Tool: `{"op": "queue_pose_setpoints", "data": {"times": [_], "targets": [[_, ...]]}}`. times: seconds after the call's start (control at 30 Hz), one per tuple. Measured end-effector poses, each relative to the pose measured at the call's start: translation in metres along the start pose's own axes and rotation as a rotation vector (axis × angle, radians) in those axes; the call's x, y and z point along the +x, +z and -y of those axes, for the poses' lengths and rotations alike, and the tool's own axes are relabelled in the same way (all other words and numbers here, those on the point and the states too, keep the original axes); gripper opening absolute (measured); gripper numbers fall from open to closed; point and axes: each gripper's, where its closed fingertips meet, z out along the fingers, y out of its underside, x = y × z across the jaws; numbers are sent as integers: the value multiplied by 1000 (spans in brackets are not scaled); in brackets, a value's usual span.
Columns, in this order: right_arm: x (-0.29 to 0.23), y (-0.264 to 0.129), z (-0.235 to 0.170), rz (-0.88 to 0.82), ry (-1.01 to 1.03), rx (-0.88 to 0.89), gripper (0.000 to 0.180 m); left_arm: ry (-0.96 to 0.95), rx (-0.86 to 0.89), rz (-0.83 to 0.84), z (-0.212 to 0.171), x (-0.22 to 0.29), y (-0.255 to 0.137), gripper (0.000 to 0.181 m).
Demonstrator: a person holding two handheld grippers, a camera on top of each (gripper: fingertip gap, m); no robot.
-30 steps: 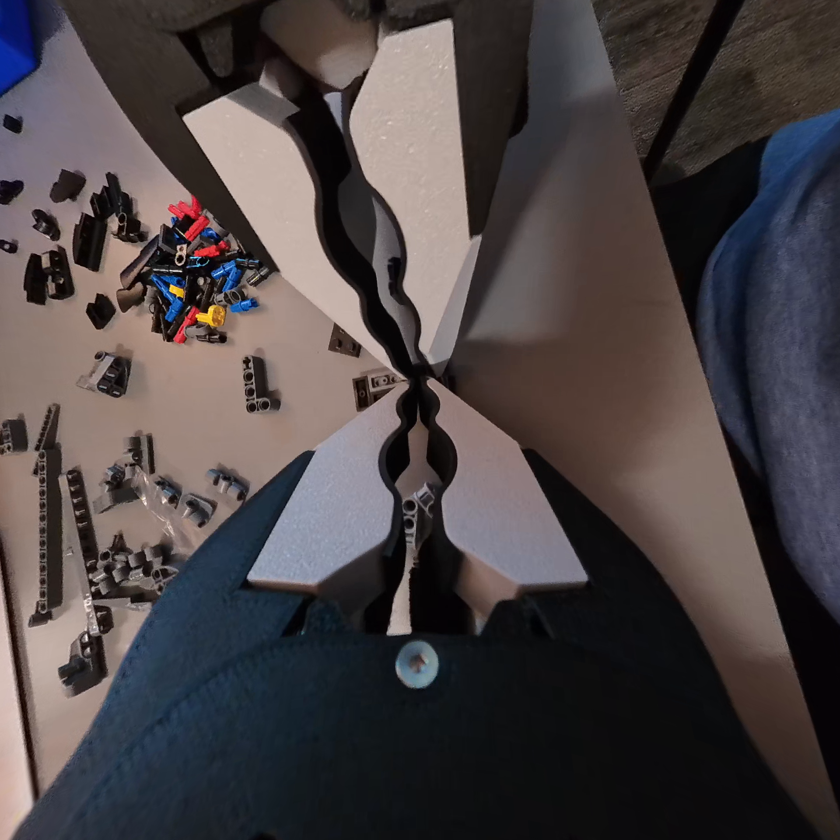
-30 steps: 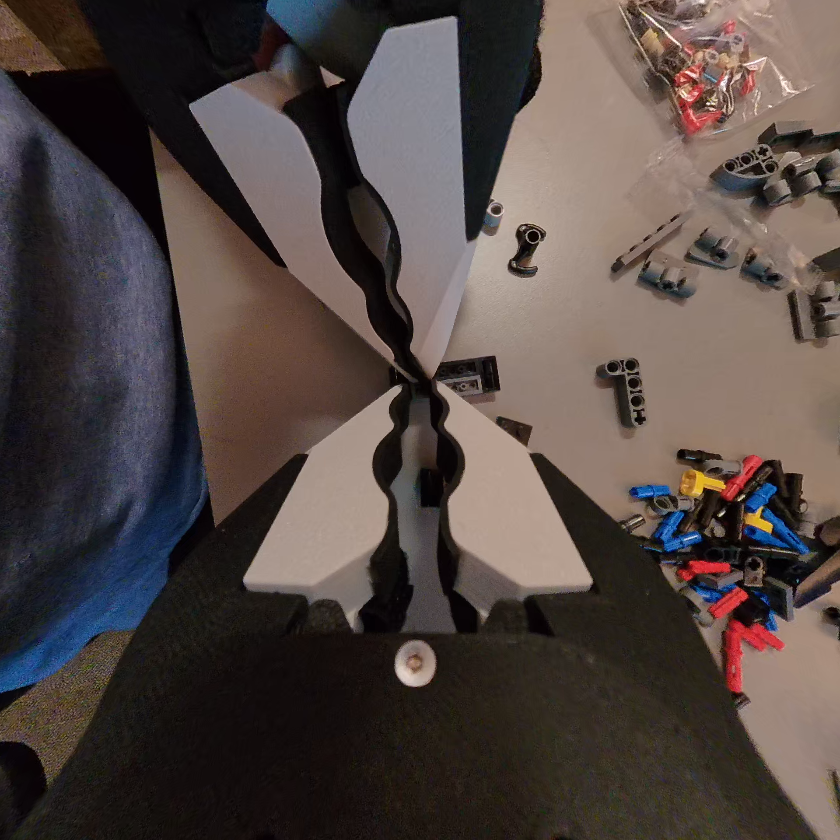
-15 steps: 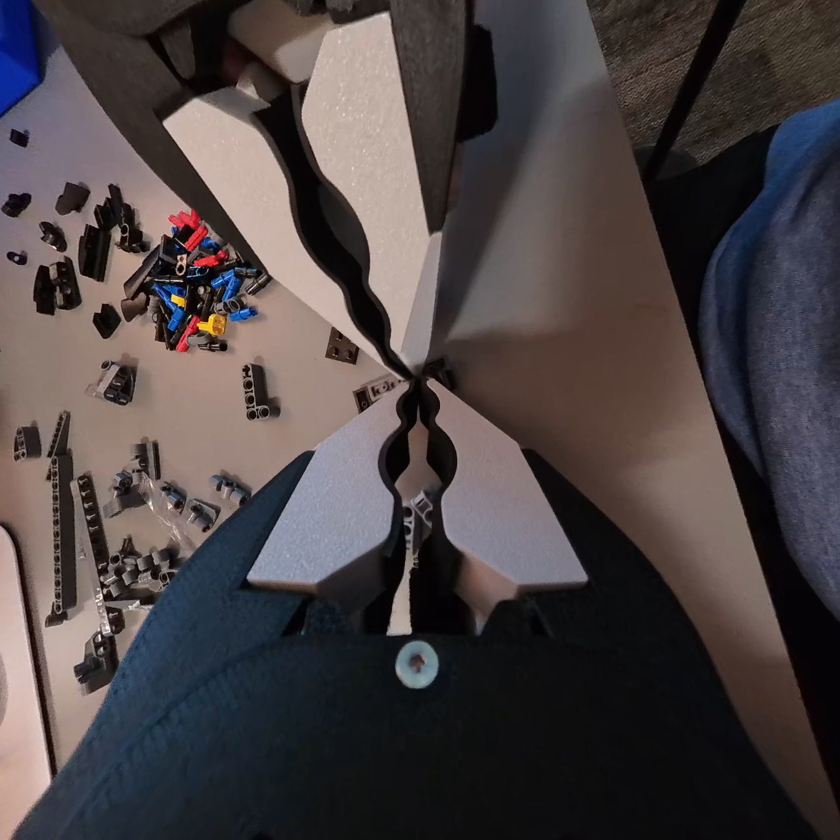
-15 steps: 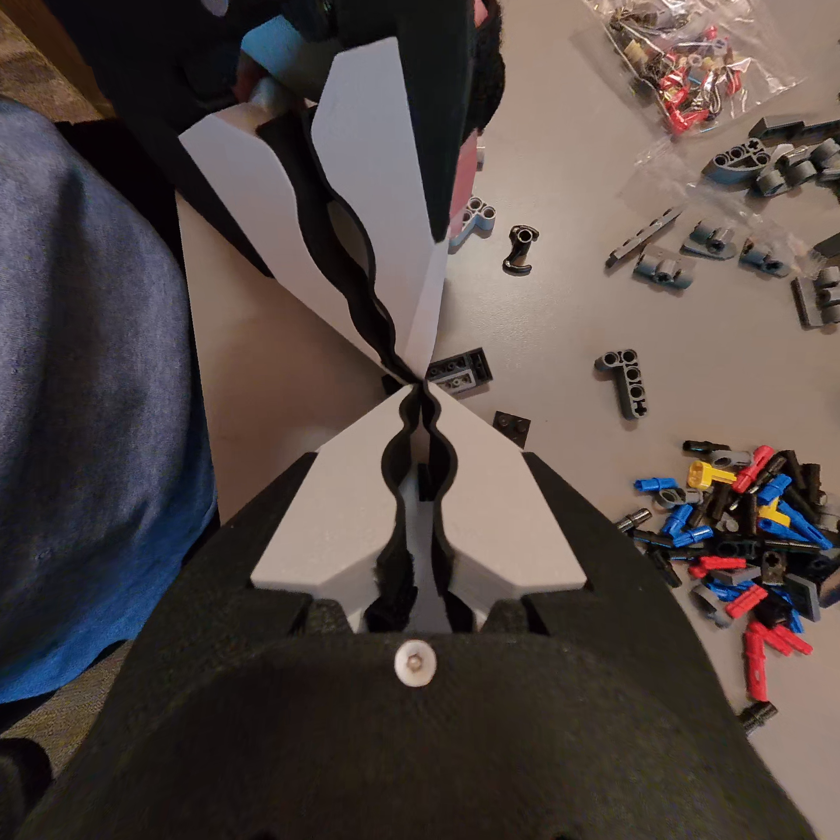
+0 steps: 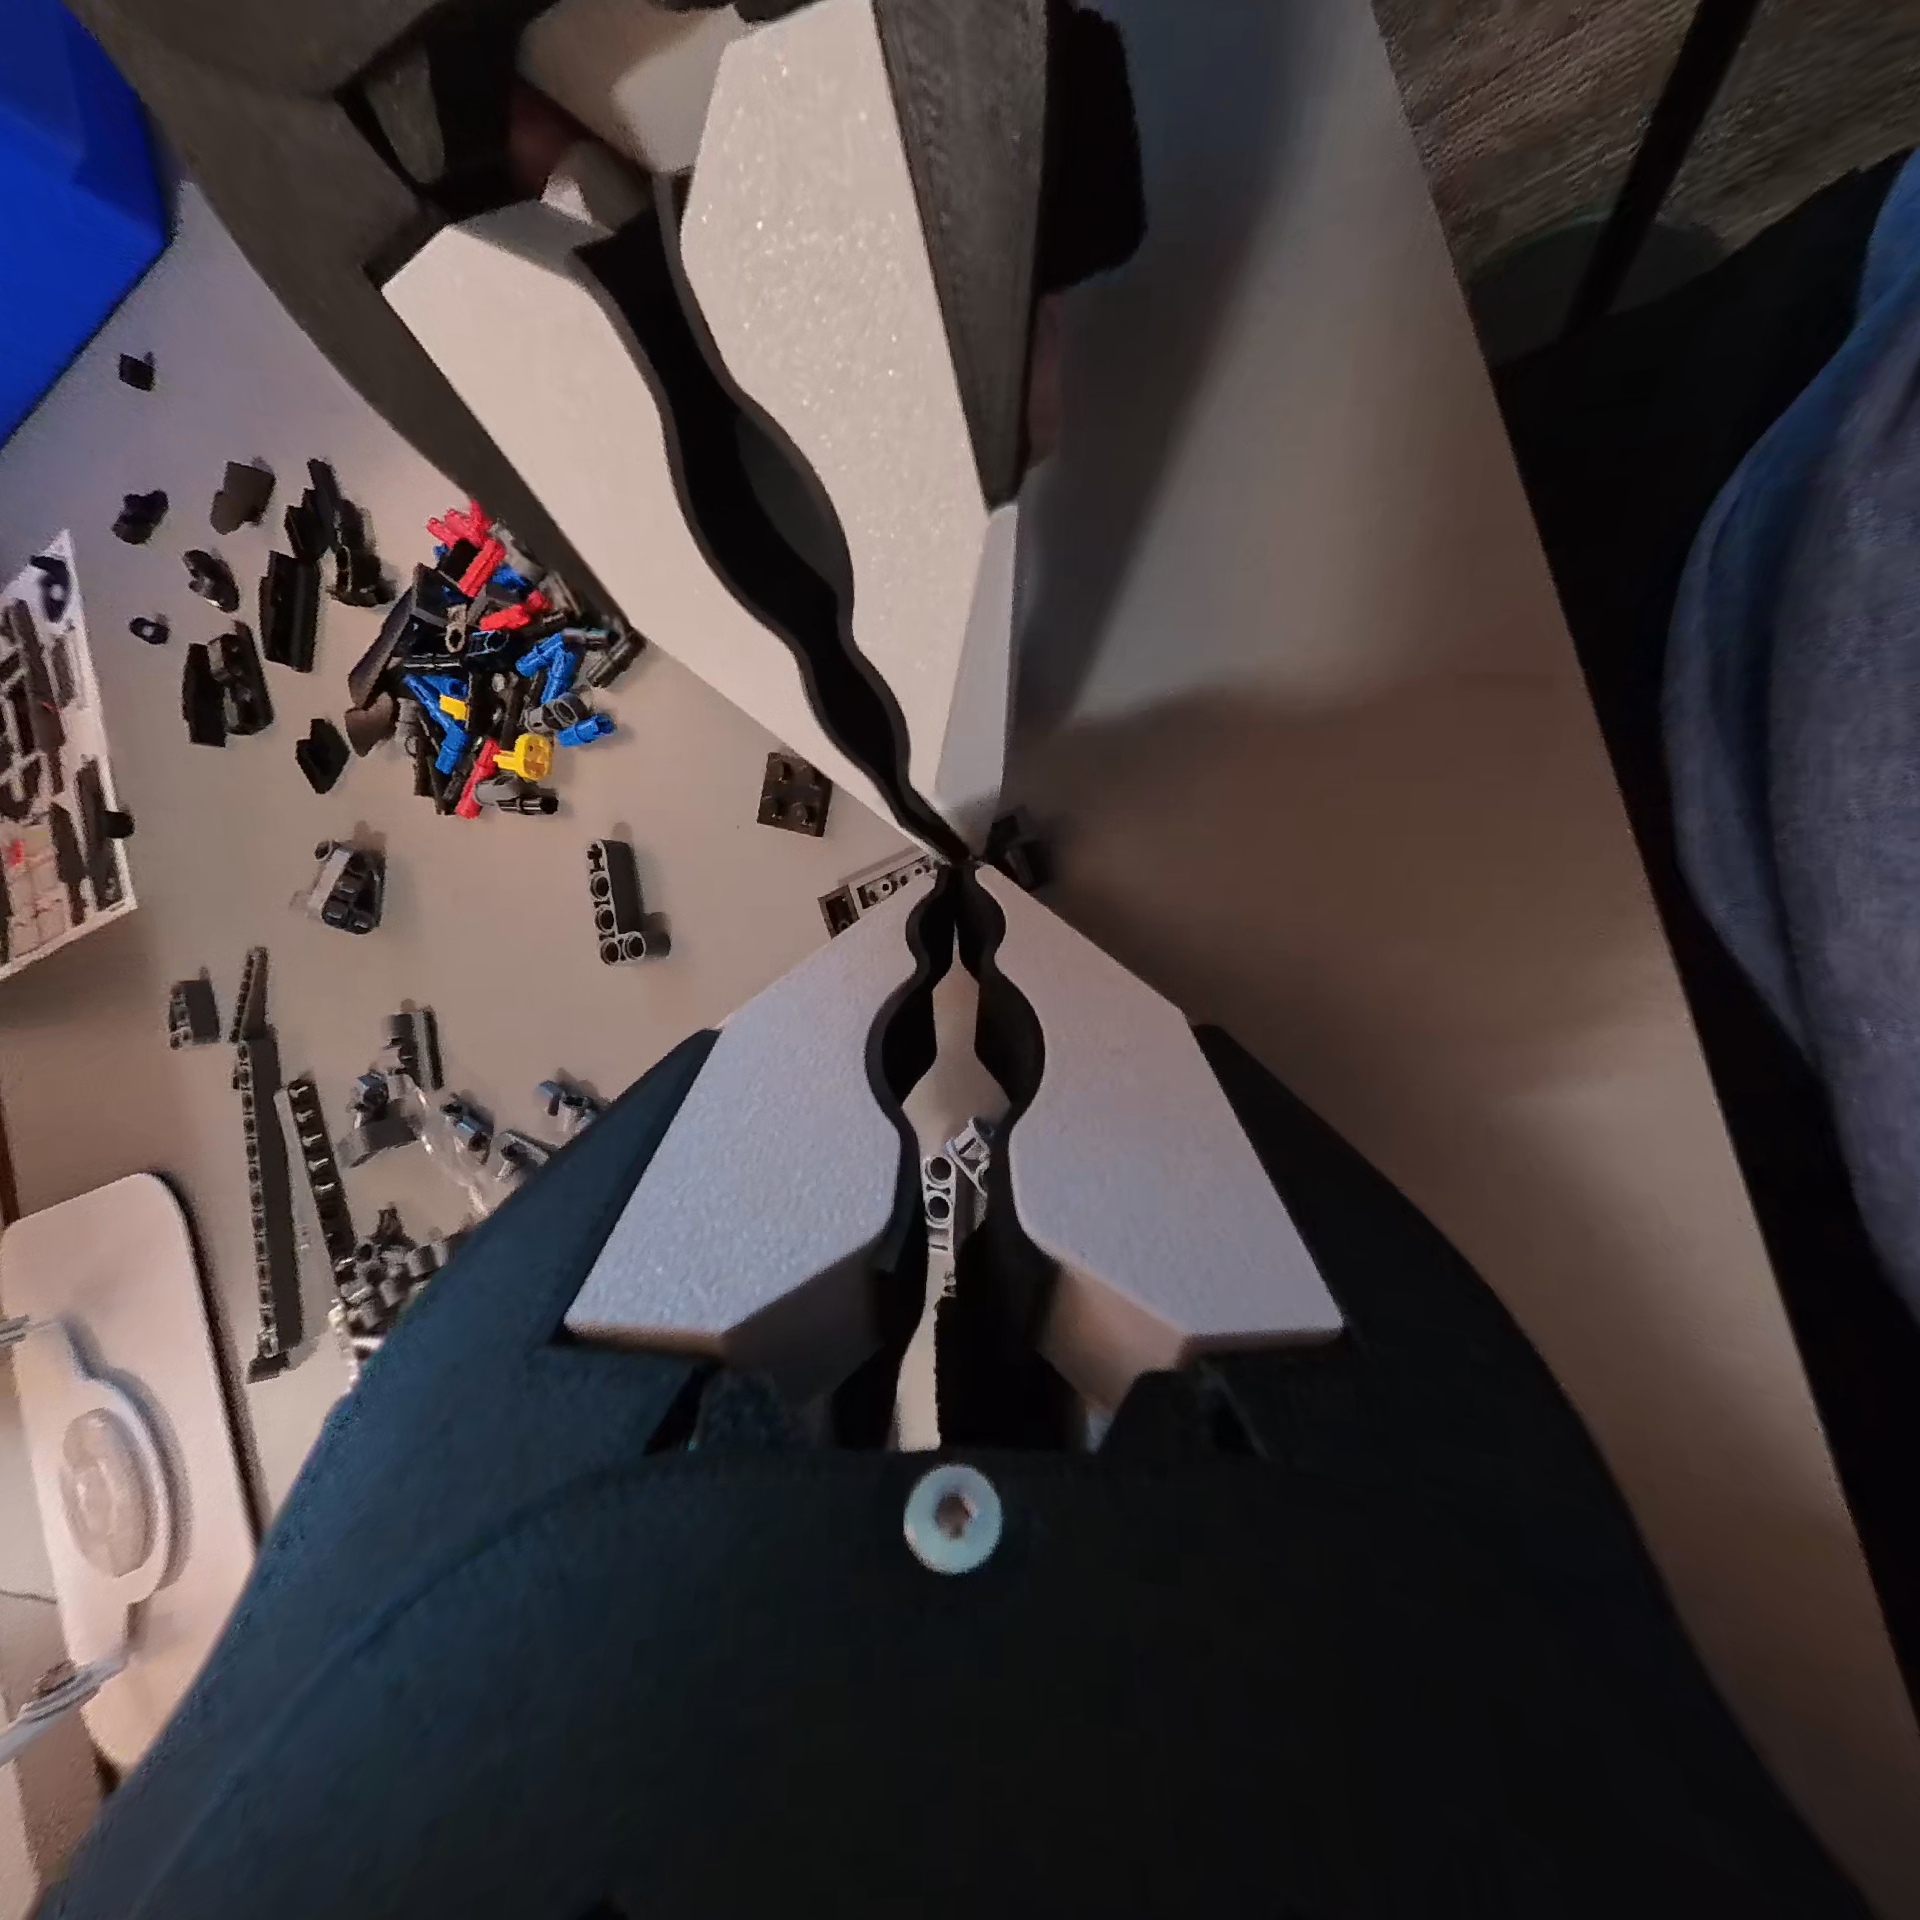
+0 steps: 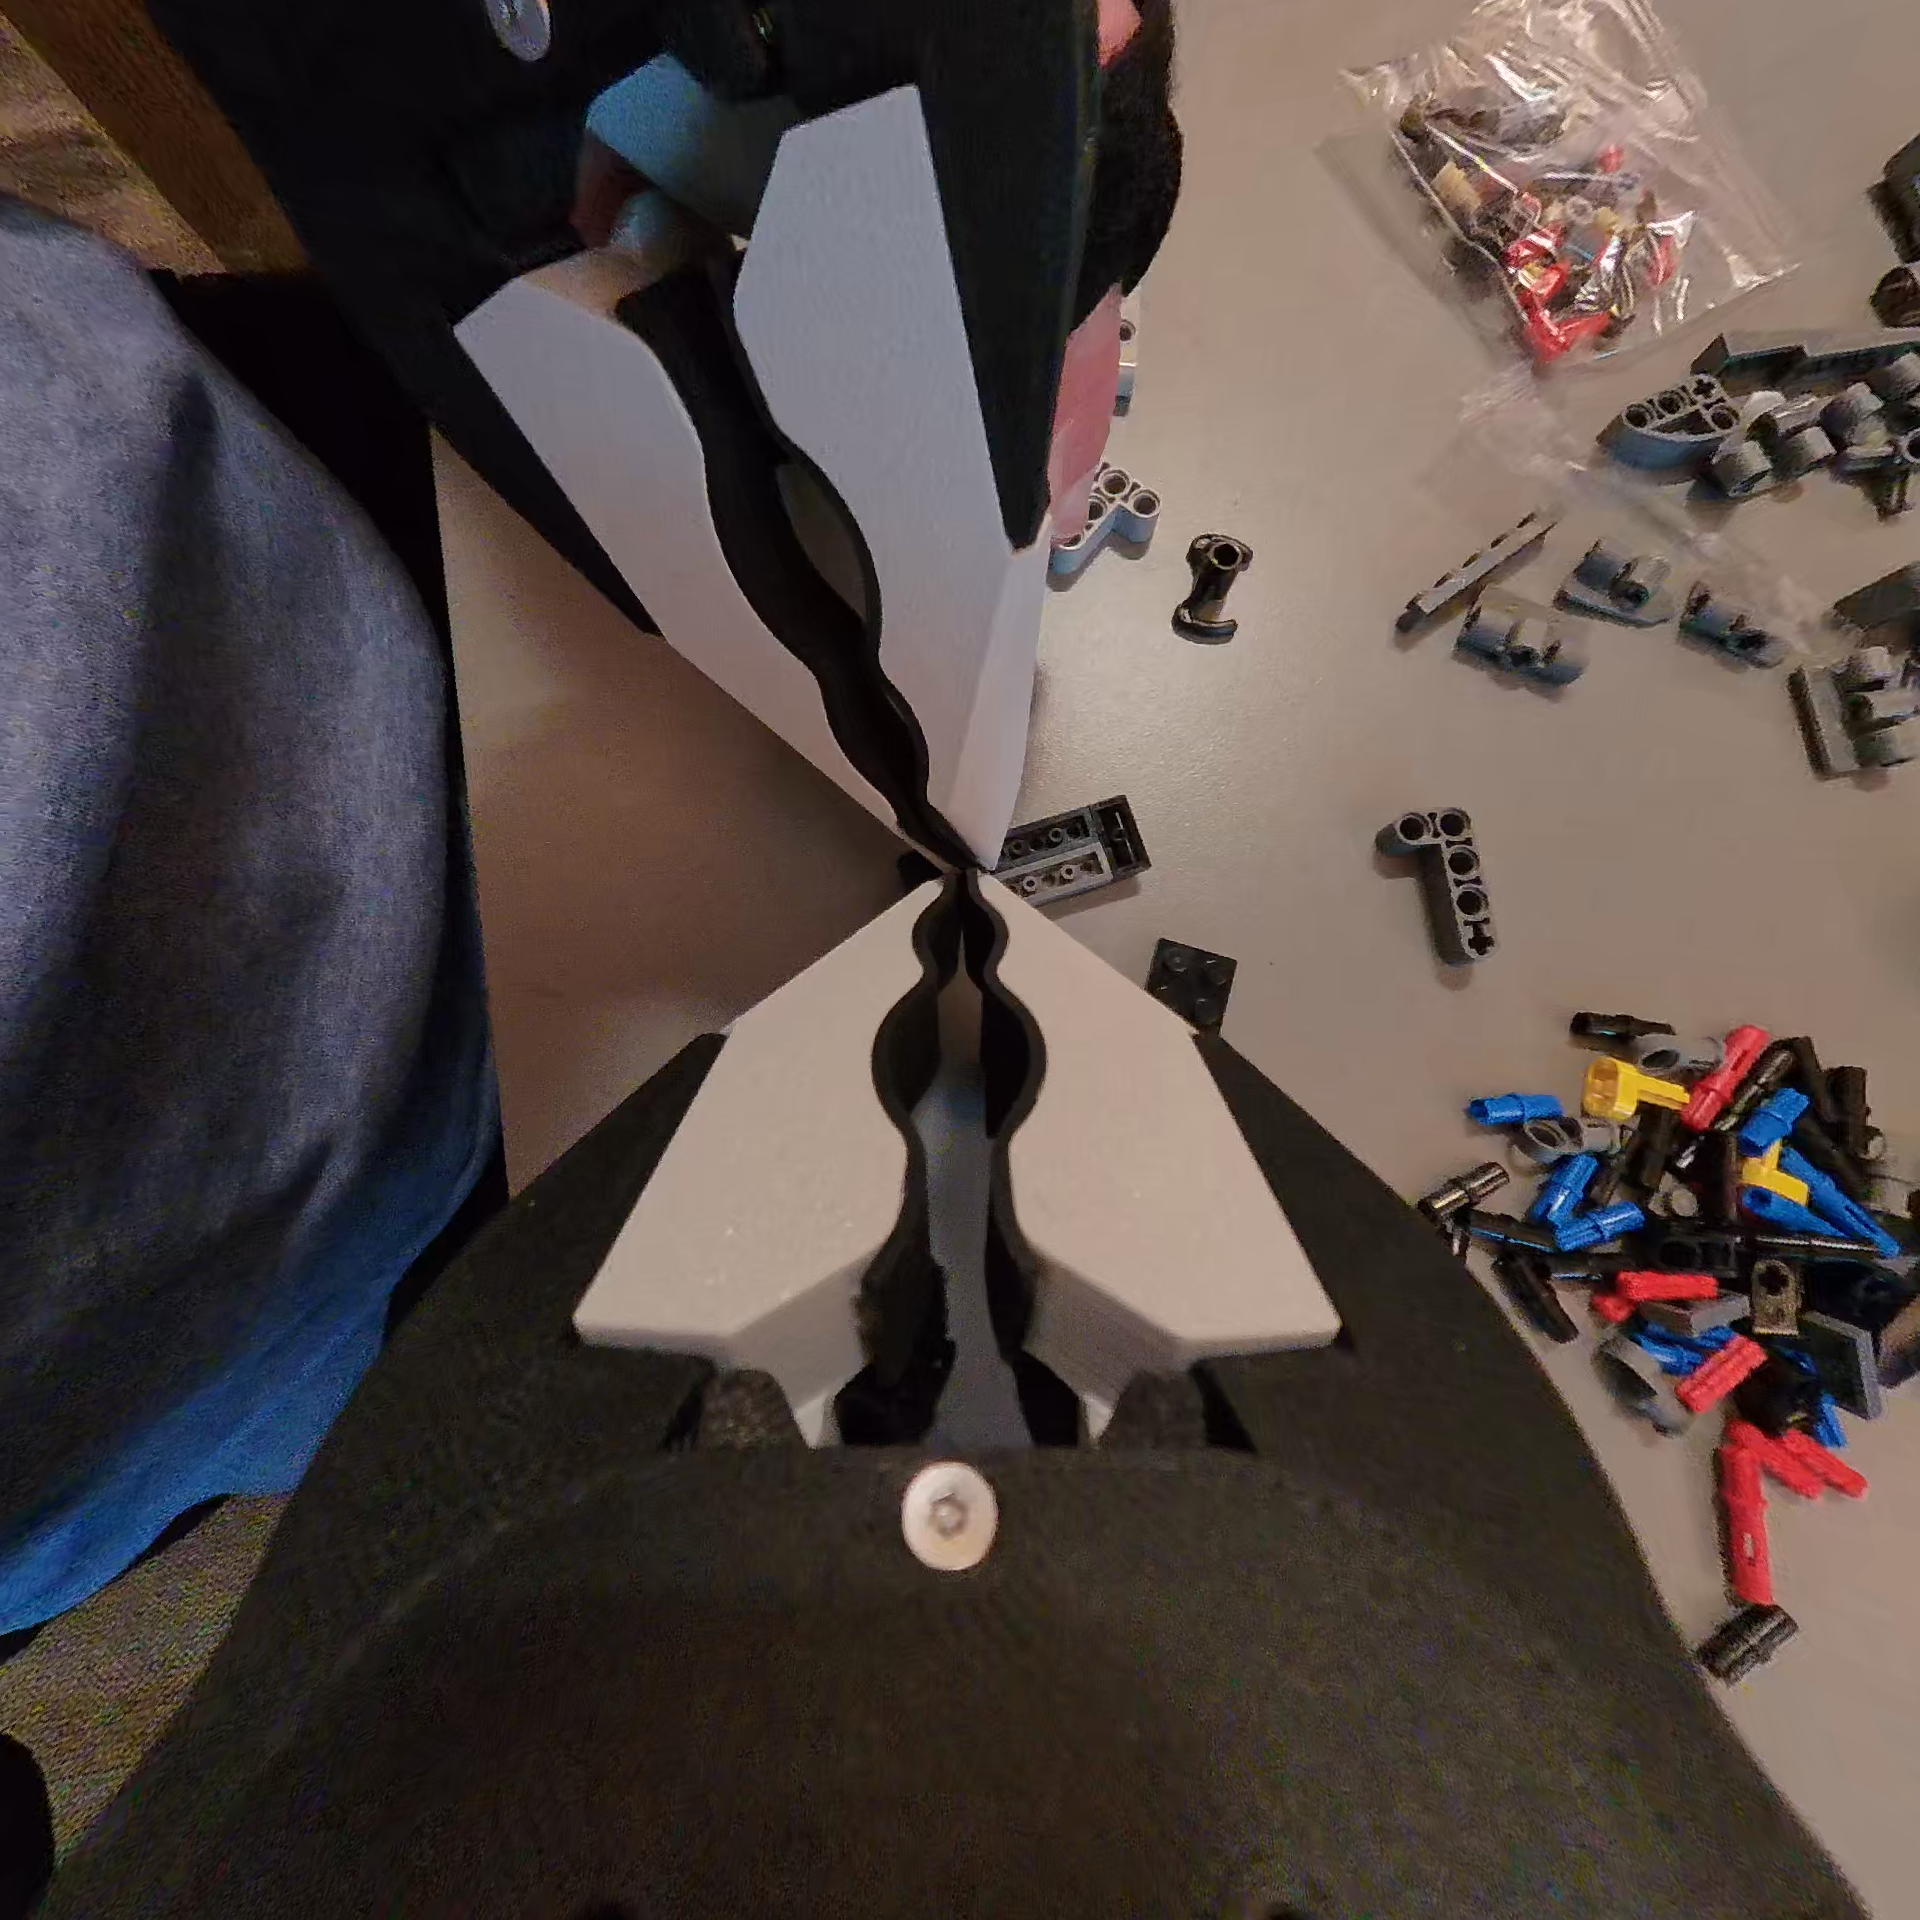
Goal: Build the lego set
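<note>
My left gripper (image 5: 958, 883) and right gripper (image 6: 961, 888) are both shut and meet tip to tip just above the grey table (image 5: 1299, 935), near its edge. A small black piece (image 5: 1013, 847) sticks out where the tips meet; it also shows in the right wrist view (image 6: 914, 862). Most of it is hidden, and I cannot tell how it sits in the jaws. The right gripper (image 5: 951, 842) reaches in from the top of the left wrist view. The left gripper (image 6: 951, 847) does the same in the right wrist view.
A grey plate assembly (image 6: 1070, 852), a black square plate (image 6: 1190, 977) and a grey L beam (image 6: 1444, 883) lie beside the tips. A pile of coloured pins (image 6: 1714, 1247), a parts bag (image 6: 1548, 208), a printed sheet (image 5: 52, 758) and a blue bin (image 5: 62, 229) lie farther off. A person's blue clothing (image 6: 208, 831) is past the table edge. Both grippers' tips are close together, under 4 cm apart. The black square plate (image 6: 1190, 977) is about 5 cm from both grippers' fingertips. My left wrist view (image 5: 794, 800) looks at it from another angle.
Both grippers stay shut and tip to tip. The pair has tilted and shifted, so each view shows the other gripper leaning further over and the left view shows more of the table.
</note>
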Motion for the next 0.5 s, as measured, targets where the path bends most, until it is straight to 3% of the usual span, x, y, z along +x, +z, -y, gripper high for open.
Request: {"op": "queue_pose_setpoints", "data": {"times": [0.5], "targets": [[0, 0, -2, 37, 72, 47, 0, -3, -4, 12, 1, 1, 1, 0]]}}
